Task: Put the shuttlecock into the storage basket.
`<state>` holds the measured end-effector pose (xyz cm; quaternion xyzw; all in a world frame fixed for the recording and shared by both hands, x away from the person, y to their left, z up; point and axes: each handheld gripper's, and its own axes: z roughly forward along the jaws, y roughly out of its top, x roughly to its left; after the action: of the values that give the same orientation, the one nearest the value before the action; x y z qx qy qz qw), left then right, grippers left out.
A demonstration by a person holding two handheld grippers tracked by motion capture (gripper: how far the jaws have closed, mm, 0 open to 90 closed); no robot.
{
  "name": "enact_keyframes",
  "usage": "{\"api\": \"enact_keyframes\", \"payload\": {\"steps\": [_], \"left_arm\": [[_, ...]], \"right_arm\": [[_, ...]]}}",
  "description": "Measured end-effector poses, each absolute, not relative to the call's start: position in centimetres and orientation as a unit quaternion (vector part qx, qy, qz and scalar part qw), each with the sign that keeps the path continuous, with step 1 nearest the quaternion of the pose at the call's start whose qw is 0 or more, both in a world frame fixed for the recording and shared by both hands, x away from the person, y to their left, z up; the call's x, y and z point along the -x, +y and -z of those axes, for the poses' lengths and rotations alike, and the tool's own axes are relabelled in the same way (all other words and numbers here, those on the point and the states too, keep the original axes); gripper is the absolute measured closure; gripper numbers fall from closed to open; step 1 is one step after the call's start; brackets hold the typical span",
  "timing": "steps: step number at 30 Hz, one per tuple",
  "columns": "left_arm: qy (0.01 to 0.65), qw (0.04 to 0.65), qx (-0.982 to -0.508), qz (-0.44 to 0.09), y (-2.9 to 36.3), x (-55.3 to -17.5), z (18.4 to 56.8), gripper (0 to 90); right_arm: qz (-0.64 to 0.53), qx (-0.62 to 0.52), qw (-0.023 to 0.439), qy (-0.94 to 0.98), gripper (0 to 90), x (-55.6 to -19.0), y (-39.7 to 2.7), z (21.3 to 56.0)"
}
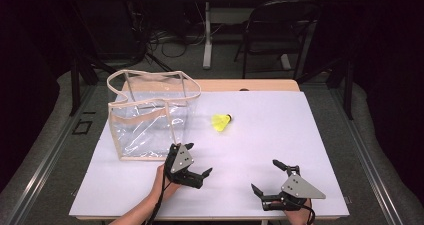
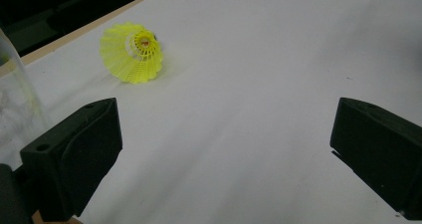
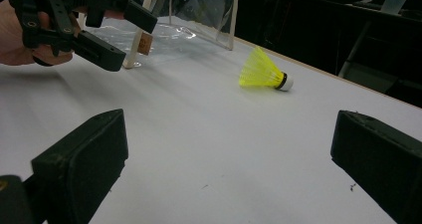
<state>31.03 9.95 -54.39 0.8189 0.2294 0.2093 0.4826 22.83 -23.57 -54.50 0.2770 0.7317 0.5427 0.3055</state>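
Wide white table (image 1: 280, 150), with bare surface across the middle and the right half. At about 10 o'clock on it, a clear plastic bag (image 1: 150, 117) with beige trim, standing upright and open at the top. Just in front of the bag's near corner, at about 7 o'clock, the left gripper (image 1: 198, 167) held low over the table, jaws spread wide, nothing between them. In the left gripper view, only white table surface between the two black jaws. At about 5 o'clock, the right gripper (image 1: 267, 177), also spread wide and empty, well apart from the left one. In the right gripper view, again only table between the jaws, and the left gripper (image 3: 117, 35) seen at 10 o'clock with the hand (image 3: 20, 32) behind it. Smallest, near the table centre toward 12 o'clock: a yellow shuttlecock (image 1: 221, 122) lying on its side, just beside the bag's right wall, not touching it, well apart from both grippers. White cork tip turned to the right in the right gripper view.
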Motion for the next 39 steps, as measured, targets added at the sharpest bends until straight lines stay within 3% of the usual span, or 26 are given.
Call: {"api": "enact_keyframes", "payload": {"steps": [39], "left_arm": [[0.239, 0.451, -0.835, -0.204, 5.2, -35.7, 53.1, 1.4]], "right_arm": [[-0.542, -0.282, 0.287, 0.738, 0.0, -23.1, -23.6, 54.8]]}}
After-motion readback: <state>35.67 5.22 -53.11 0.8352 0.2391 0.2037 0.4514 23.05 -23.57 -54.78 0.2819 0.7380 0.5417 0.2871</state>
